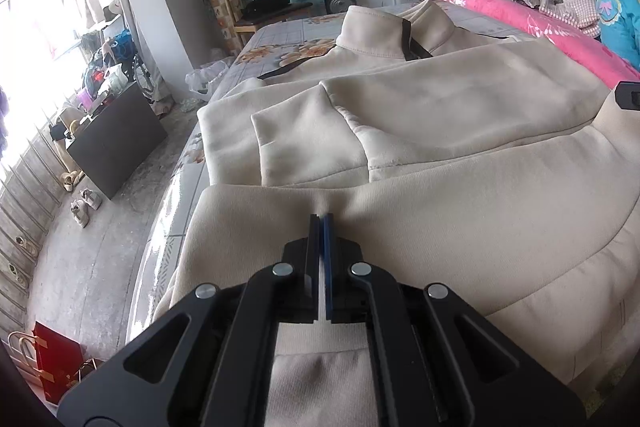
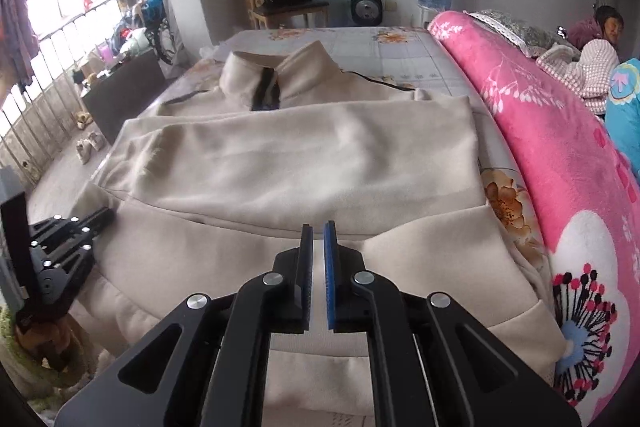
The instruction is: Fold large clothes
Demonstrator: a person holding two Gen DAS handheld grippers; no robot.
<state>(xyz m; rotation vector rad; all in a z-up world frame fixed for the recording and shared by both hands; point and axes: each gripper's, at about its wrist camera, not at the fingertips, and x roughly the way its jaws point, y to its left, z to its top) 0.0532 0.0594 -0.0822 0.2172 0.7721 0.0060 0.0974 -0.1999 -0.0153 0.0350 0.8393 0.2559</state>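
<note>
A cream zip-collar jacket (image 2: 288,147) lies across the bed (image 2: 400,51), collar toward the top of the frame, both sleeves already laid across the chest and its lower hem drawn up over them at lower centre. The left gripper (image 1: 321,219) is clenched on a pinch of that hem fabric, which puckers at its tips. The right gripper (image 2: 319,227) sits over the same hem edge, nearly closed with a thin gap showing and no cloth visibly between its pads. A pink blanket (image 2: 540,131) borders the bed at right. The bottom-up fold looks to be in hand; next, the hem likely needs carrying toward the collar and laying flat, both corners kept level.
</note>
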